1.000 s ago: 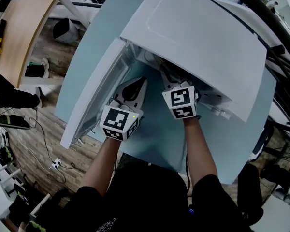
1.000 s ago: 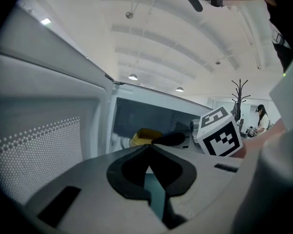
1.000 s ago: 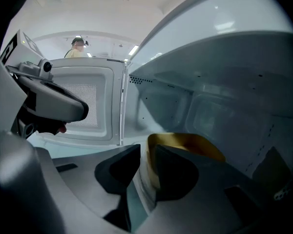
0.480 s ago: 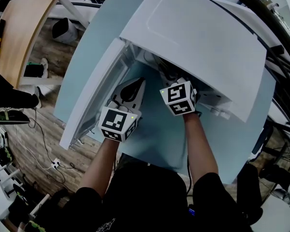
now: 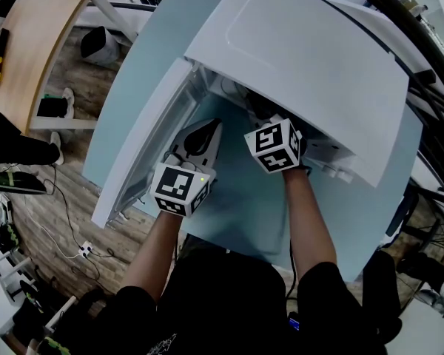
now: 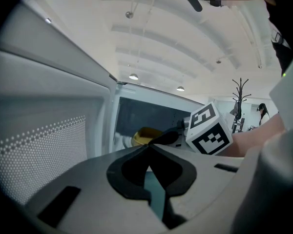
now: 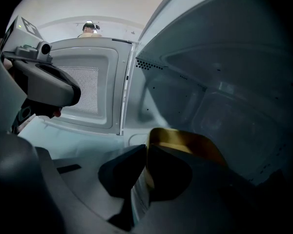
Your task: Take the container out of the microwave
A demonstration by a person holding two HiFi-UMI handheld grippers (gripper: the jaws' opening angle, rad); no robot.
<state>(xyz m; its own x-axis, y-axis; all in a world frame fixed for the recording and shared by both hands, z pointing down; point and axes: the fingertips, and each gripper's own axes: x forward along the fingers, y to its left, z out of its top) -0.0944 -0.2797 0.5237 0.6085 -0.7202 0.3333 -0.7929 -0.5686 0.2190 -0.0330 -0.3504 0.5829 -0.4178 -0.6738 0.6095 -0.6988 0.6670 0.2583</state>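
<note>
Container [image 7: 185,141], yellow, sits inside the microwave [image 5: 303,58] at twelve o'clock from the person, with the right gripper [image 7: 145,149] clamped on its near rim. The left gripper [image 6: 147,147], at eight o'clock from the right one, has its jaws together and empty. With only a rim pinch, the container may slip or tip while coming out.

Left hand-held gripper [image 6: 148,146] closed, empty — yellow container [image 6: 144,134] beyond, inside microwave [image 6: 151,115]

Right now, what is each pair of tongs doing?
Left tongs: closed, empty.
Right tongs: closed on the yellow container, at its rim.
</note>
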